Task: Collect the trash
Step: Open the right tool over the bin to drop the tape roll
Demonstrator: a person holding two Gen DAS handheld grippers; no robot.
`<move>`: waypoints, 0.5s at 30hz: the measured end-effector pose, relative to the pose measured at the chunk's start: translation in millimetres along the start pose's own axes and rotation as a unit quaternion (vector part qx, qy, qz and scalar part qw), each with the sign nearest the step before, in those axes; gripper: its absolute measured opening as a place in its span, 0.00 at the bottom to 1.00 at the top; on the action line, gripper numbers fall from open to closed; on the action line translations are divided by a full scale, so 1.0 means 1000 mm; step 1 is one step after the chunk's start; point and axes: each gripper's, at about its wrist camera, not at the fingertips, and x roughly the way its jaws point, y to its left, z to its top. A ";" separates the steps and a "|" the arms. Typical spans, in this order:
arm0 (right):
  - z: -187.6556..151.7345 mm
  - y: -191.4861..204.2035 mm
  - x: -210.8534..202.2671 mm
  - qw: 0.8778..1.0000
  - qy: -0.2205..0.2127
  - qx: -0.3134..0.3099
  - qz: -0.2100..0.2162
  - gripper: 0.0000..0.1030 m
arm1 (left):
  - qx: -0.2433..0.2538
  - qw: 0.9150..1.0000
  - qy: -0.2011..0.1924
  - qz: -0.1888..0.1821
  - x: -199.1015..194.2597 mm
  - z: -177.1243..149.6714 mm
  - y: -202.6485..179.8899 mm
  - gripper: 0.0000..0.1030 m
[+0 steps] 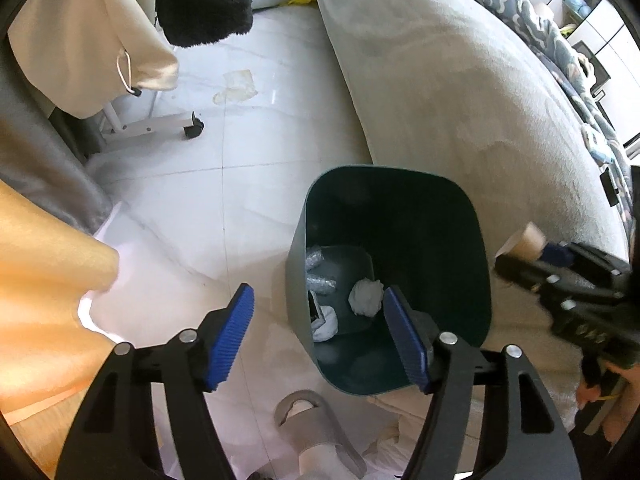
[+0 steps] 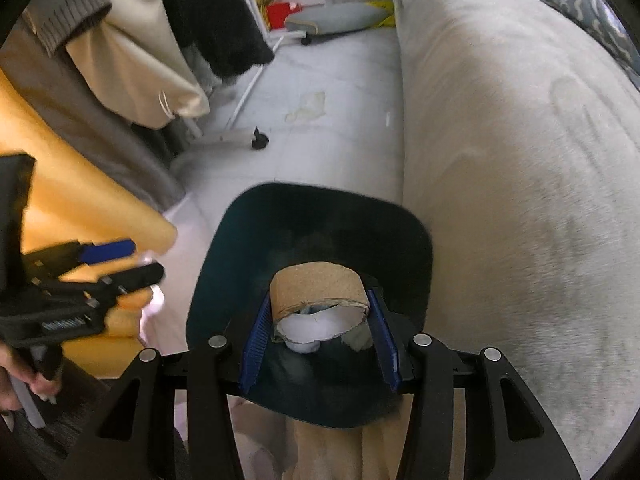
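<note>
While right gripper (image 2: 318, 330) clamps cardboard tube (image 2: 318, 290) at lower centre over bin (image 2: 224, 248), left gripper (image 1: 318, 332) gapes wide, empty.

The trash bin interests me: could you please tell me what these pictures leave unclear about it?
- Right wrist view: the cardboard tube in the right gripper hides most of the trash bin floor.
- Left wrist view: the bin's shadowed far wall shows no detail; the left gripper covers its near rim.

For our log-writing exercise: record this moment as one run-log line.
right gripper: shut on cardboard tube, over bin | left gripper: open, empty | bin contents: crumpled paper
</note>
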 end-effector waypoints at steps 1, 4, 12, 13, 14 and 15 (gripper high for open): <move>0.000 0.001 0.004 1.000 0.006 -0.002 -0.002 0.47 | 0.002 1.000 -0.007 -0.001 -0.004 0.001 0.000 0.66; -0.004 0.005 0.013 1.000 0.023 -0.011 -0.007 0.47 | 0.005 1.000 -0.026 -0.007 -0.013 0.003 0.000 0.64; -0.015 0.011 0.034 0.997 0.058 -0.033 -0.027 0.48 | 0.009 0.996 -0.079 -0.027 -0.043 0.013 -0.005 0.60; -0.016 0.011 0.036 0.997 0.061 -0.034 -0.029 0.48 | 0.012 0.995 -0.089 -0.031 -0.049 0.014 -0.007 0.60; -0.016 0.012 0.038 0.997 0.064 -0.036 -0.032 0.52 | 0.014 0.995 -0.095 -0.032 -0.052 0.014 -0.009 0.60; -0.016 0.012 0.040 0.996 0.068 -0.036 -0.036 0.57 | 0.016 0.994 -0.100 -0.034 -0.055 0.014 -0.010 0.60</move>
